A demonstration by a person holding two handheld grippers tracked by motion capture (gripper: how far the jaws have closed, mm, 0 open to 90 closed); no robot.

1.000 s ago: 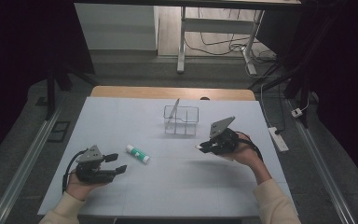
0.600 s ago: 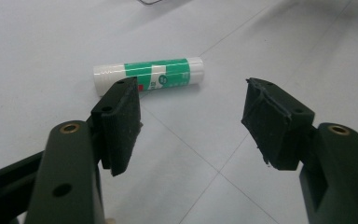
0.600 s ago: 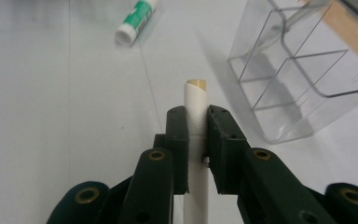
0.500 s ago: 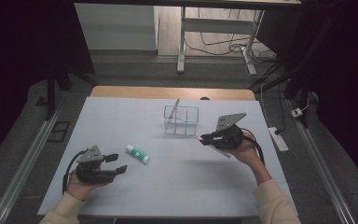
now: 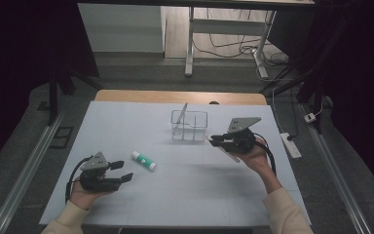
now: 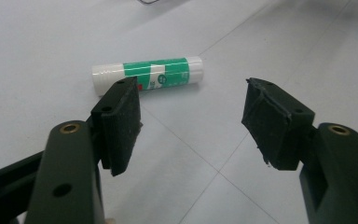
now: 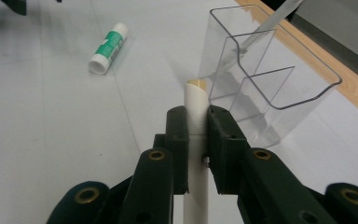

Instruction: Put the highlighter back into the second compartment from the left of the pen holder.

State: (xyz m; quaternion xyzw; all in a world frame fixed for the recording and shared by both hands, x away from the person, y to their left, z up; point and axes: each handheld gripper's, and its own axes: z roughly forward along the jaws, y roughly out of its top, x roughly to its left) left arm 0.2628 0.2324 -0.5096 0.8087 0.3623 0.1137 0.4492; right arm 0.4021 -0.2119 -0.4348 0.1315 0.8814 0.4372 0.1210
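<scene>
1. Between the pads of your right tongs [image 7: 196, 135] sits a white stick [image 7: 196, 116], clamped tight; its tan tip pokes out just past the pads, and its other end runs back under the tongs.
2. In the high view your right tongs [image 5: 214, 140] are lifted off the worktop [image 5: 190, 190], pointing left, with the stick [image 5: 226, 152] slanting down and right below your hand.
3. Just ahead of the stick's tip stands the clear bin [image 7: 265, 84], upright, with dividers inside; tip and bin are near but apart.
4. In the high view the bin [image 5: 190, 126] stands at the middle of the far half of the worktop, just left of your right tongs.
5. Your left tongs [image 6: 191, 121] stand wide, nothing between the pads.
6. Past them lies a glue stick [image 6: 149, 74] with a green label, on its side on the worktop, close to the left pad but not touched.
7. From above, your left tongs [image 5: 121, 171] rest low at the near left, and the glue stick [image 5: 143, 160] lies just beyond them, well apart from the bin.
</scene>
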